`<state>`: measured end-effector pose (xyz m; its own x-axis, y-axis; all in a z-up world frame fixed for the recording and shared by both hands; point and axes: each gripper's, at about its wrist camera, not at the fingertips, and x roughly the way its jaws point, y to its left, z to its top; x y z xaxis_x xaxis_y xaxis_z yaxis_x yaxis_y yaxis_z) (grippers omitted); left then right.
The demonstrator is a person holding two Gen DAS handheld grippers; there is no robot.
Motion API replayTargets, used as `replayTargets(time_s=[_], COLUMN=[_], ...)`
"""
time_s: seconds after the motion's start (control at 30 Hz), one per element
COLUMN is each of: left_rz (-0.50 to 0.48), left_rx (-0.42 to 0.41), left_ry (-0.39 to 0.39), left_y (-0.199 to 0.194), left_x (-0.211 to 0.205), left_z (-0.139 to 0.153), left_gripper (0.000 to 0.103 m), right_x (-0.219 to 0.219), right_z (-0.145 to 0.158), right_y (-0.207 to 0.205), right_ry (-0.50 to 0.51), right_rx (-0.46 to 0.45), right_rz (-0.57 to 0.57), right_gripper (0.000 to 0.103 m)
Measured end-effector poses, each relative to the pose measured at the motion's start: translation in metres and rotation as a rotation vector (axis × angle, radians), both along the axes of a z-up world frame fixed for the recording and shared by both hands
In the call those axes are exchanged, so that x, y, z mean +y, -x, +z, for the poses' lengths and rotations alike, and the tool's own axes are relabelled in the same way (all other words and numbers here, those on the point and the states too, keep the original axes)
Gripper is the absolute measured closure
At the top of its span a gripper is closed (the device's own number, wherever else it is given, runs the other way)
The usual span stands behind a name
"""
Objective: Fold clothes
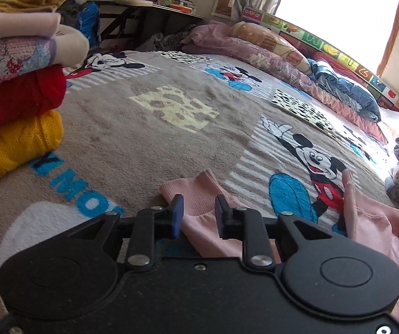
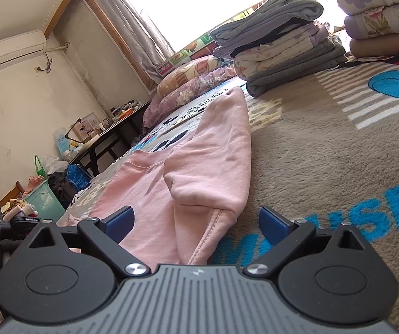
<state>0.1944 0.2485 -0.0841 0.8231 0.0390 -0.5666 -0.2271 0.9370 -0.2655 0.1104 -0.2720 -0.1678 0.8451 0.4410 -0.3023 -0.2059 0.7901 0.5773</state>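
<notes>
Left wrist view. The left gripper (image 1: 197,213) sat low over the bed blanket (image 1: 132,139), a grey pile cover printed with cartoon mice and blue lettering. Its blue pads (image 1: 177,217) stood a narrow gap apart, not pressed together. The ribbed cuff of the pink garment (image 1: 199,192) lay on the blanket directly ahead of and between the two fingers; the pads did not appear to press on the cloth. More of the same pink fabric spread toward the lower right edge of the frame. At the left edge stood a stack of folded clothes (image 1: 18,103): a yellow knit at the bottom, a red knit above it, then a floral piece and pale items on top. Pillows and rolled bedding (image 1: 282,55) lay along the far side of the bed under a bright window. A dark table (image 1: 149,11) loaded with small items stood beyond the head of the bed.

Right wrist view. The right gripper (image 2: 196,222) rested close to the blanket (image 2: 324,144) with its fingers spread wide. The pink garment (image 2: 199,167) lay flat and stretched away from the camera, with one layer folded over another. Its near hemmed corner lay between the two blue pads (image 2: 271,228), nearer the left one; whether that pad touched the cloth could not be told. A pile of folded grey and patterned clothes (image 2: 282,50) stood on the blanket behind the garment, well apart from it. A wall air conditioner (image 2: 14,51) hung at the upper left.
</notes>
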Motion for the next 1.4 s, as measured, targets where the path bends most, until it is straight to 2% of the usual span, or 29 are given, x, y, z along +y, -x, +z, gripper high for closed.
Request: replayTargets(time_s=[0.1,0.17,0.23,0.27,0.33,0.4,0.5,0.6,0.67,0.8,0.97,1.13,1.27,1.33,1.4], left_rz=[-0.143,-0.218,-0.162,-0.135,-0.109,-0.133,-0.246,-0.396,-0.476,-0.577,-0.475,-0.479,-0.541,-0.554,-0.515], left_rx=[0.003,0.027,0.138,0.188,0.151,0.09,0.031,-0.001,0.012,0.044,0.164,0.119,0.114,0.142,0.203], left_ry=[-0.05,-0.116,-0.183,-0.213,-0.18,-0.184,-0.228,-0.232,-0.236,-0.255,-0.205,-0.146,-0.18,-0.185,-0.202], left_y=[-0.003,-0.006,-0.018,-0.023,-0.021,-0.016,-0.015,-0.021,-0.03,-0.05,-0.097,-0.113,-0.132,-0.145,-0.166], left_x=[-0.029,-0.047,-0.05,-0.051,-0.05,-0.06,-0.096,-0.134,-0.159,-0.188,-0.172,-0.168,-0.185,-0.189,-0.183], left_z=[0.001,-0.006,-0.021,-0.027,-0.019,-0.005,0.013,0.019,0.015,0.001,-0.014,0.007,0.012,0.005,-0.009], left_gripper=[0.082,0.071,0.06,0.061,0.068,0.068,0.068,0.068,0.068,0.069,0.071,0.071,0.071,0.071,0.071], right_x=[0.001,0.001,0.001,0.001,0.001,0.001,0.0,0.001,0.0,0.0,0.0,0.0,0.0,0.0,0.001], right_z=[0.0,0.0,0.0,0.0,0.001,0.001,0.001,0.0,0.0,0.0,0.0,-0.001,0.0,0.0,0.0], right_y=[0.001,0.001,0.002,0.002,0.002,0.002,0.002,0.002,0.002,0.002,0.003,0.003,0.002,0.002,0.002], right_ry=[-0.001,-0.003,-0.003,-0.003,-0.004,-0.005,-0.007,-0.008,-0.01,-0.011,-0.013,-0.016,-0.016,-0.016,-0.016], right_rx=[-0.001,-0.001,-0.001,-0.001,-0.001,-0.001,-0.003,-0.002,-0.003,-0.002,-0.002,-0.004,-0.004,-0.004,-0.005], right_rz=[0.0,0.001,0.001,0.001,0.001,0.001,0.001,0.003,0.004,0.004,0.005,0.009,0.011,0.012,0.013], right_gripper=[0.007,0.007,0.007,0.007,0.007,0.007,0.006,0.006,0.006,0.006,0.006,0.005,0.004,0.004,0.004])
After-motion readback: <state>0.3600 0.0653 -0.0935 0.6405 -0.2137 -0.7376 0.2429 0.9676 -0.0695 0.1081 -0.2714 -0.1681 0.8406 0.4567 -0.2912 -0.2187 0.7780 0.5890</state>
